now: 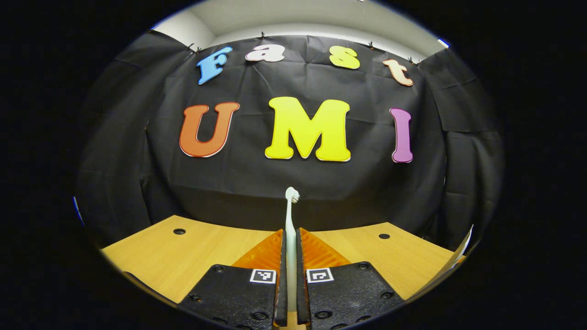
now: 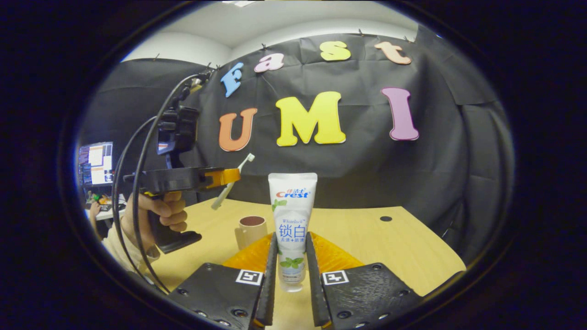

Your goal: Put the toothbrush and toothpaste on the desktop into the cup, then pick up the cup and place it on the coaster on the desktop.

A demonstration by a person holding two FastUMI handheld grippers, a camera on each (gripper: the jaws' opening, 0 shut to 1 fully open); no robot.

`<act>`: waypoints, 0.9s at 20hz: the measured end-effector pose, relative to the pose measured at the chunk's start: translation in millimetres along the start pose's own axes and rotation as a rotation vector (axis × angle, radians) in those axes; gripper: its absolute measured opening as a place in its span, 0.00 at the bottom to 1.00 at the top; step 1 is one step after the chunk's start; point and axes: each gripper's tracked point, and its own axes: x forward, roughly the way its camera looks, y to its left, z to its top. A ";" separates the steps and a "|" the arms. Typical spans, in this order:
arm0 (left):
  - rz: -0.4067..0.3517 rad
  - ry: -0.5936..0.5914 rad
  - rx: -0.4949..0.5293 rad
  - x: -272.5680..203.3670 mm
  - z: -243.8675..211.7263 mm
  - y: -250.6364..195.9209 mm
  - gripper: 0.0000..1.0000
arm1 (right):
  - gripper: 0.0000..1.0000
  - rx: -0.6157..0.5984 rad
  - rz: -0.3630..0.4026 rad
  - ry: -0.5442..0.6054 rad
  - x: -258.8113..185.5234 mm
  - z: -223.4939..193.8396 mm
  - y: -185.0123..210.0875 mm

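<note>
I can't see the toothbrush (image 1: pixel 290 215) handle's lower end, hidden between the fingers of my left gripper (image 1: pixel 290 238), which pinches it, bristle head up. My right gripper (image 2: pixel 292 238) clamps the white toothpaste tube (image 2: pixel 292 215) upright, cap end down. The right gripper view adds the tan cup (image 2: pixel 251 230) standing on the wooden desktop (image 2: pixel 390 247), beyond and left of the tube, below the hand (image 2: pixel 160 215) holding the other gripper.

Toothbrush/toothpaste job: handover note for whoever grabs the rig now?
Left tool: shut on the toothbrush, lifted above the desk.
Right tool: shut on the toothpaste, tube upright.
Cup: standing on the desk, nothing in it yet.
Done: both items picked up.
Left: drop both into the cup, then set the cup on the coaster.
</note>
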 end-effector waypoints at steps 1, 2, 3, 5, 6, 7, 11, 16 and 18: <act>0.004 -0.002 0.005 8.6 -0.8 1.5 0.10 | 0.35 0.005 0.002 0.004 3.1 -2.5 -0.4; 0.000 -0.006 0.011 17.1 -2.0 0.8 0.10 | 0.33 0.008 0.002 0.008 5.7 -3.7 -1.3; -0.005 -0.008 0.015 24.8 -4.8 0.2 0.10 | 0.35 0.011 -0.002 0.009 8.1 -5.7 -4.2; -0.004 0.001 0.022 39.2 -12.9 2.3 0.10 | 0.33 0.012 -0.005 0.017 13.3 -10.3 -7.1; -0.006 0.012 0.025 44.2 -17.9 3.0 0.10 | 0.33 0.010 -0.005 0.025 15.7 -12.5 -7.8; -0.008 0.021 0.023 47.6 -22.6 3.3 0.10 | 0.33 0.010 -0.003 0.031 16.9 -15.9 -7.9; -0.003 0.027 0.015 51.4 -28.3 8.9 0.11 | 0.33 0.044 0.026 0.062 21.3 -24.7 -3.5; -0.019 0.023 -0.012 46.5 -29.1 11.4 0.13 | 0.33 0.017 0.024 0.072 24.0 -32.6 -0.4; -0.022 0.028 -0.015 47.3 -28.1 11.7 0.13 | 0.30 0.025 0.025 0.080 23.9 -34.8 -0.1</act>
